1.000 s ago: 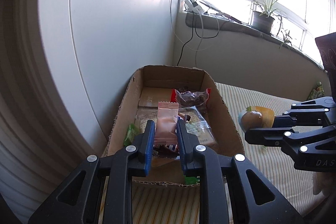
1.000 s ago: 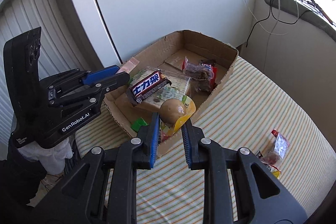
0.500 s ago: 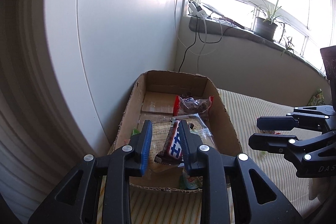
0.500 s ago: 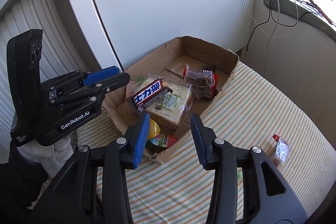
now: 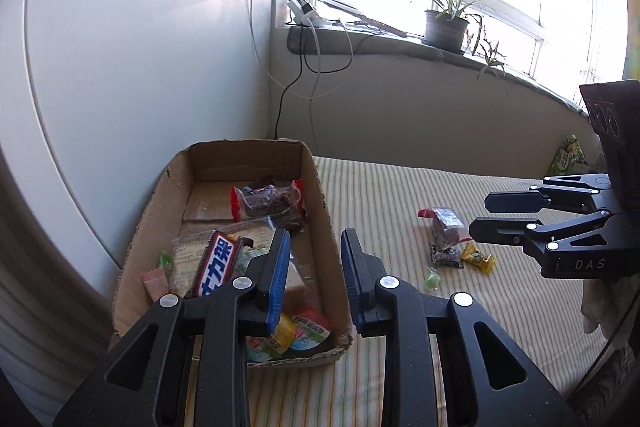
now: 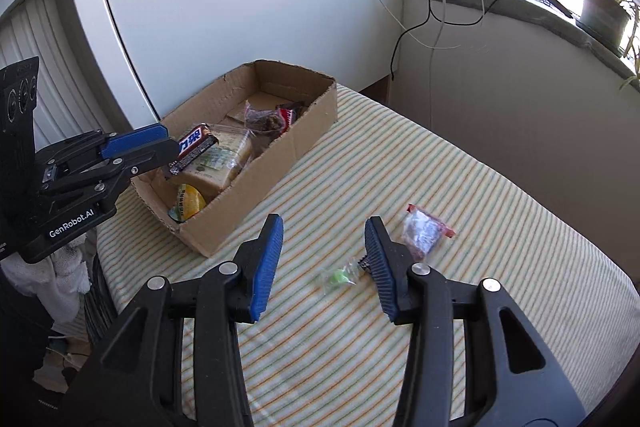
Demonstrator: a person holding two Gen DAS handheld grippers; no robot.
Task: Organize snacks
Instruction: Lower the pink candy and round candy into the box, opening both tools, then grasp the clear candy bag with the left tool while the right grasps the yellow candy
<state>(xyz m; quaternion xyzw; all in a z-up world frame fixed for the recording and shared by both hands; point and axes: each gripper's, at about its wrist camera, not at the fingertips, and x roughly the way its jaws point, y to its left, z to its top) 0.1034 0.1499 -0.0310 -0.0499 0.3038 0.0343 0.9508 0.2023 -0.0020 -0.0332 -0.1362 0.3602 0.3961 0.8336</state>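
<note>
Striped cloth (image 6: 460, 187) lies sunlit; my right gripper (image 6: 324, 259), jaws just opening, empty, frames a green candy (image 6: 339, 277) at five o'clock of the box (image 6: 256, 195): light, crinkly, probably slippery; I'd pinch its middle.

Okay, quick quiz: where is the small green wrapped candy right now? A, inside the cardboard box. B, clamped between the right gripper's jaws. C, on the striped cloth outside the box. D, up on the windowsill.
C: the green candy lies on the striped cloth, apart from the cardboard box, and the right gripper has open jaws with nothing pressed between them.
</note>
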